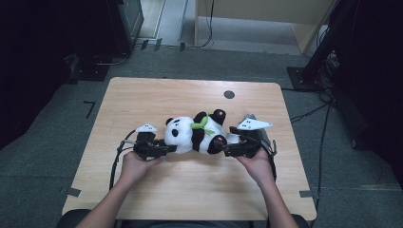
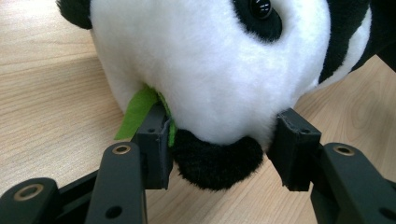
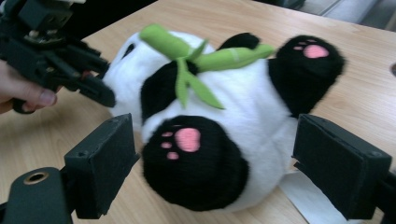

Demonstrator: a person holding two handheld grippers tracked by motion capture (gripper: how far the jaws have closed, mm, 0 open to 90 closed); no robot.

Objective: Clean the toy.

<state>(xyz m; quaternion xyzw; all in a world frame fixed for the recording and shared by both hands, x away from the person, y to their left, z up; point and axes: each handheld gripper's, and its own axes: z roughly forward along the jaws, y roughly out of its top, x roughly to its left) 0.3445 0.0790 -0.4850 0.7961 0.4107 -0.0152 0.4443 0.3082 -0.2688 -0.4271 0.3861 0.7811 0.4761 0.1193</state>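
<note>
From above I see the black-and-white plush panda lying mid-surface on the pale wooden surface, wide bare wood ahead and free edges all round. My left gripper view adds what that hides: its jaws pinch the panda's head at the black ear, a green felt leaf caught there. My right gripper stands spread around the pink-padded foot, pads apart from the fur.
</note>
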